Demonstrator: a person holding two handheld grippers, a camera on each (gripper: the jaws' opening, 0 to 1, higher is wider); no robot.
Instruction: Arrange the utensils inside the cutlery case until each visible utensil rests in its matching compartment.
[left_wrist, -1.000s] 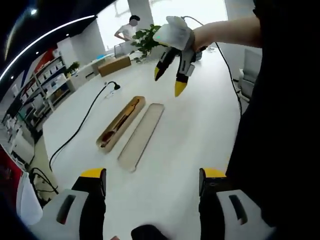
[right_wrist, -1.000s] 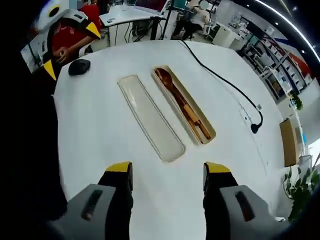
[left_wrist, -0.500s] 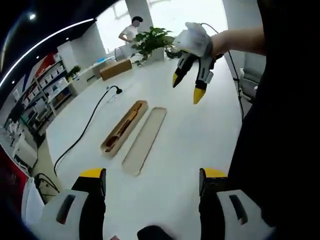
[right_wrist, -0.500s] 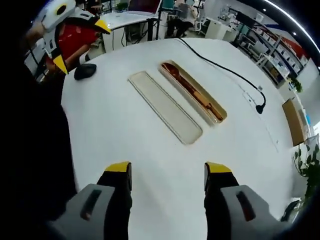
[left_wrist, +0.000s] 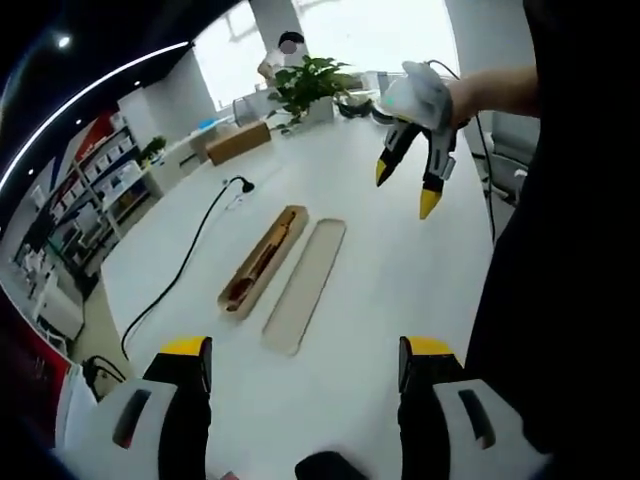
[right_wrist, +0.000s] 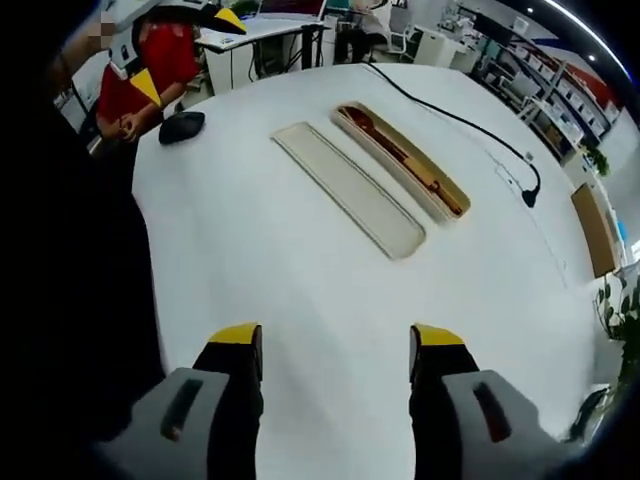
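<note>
Case (right_wrist: 402, 172): on the white table (right_wrist: 300, 300), wooden utensils apparently seated inside.
Lid (right_wrist: 348, 188): off, just beside case.
Left gripper (left_wrist: 300, 372): spread, empty.
Right gripper (right_wrist: 335, 362): spread, empty.
Progress: seemingly finished.

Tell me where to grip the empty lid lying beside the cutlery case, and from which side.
Grip the lid at its near short end, coming in low along its length with the right tongs, which are open. It lies flat and shallow on the table, so only the thin rim offers a hold; the case crowds one long side.
</note>
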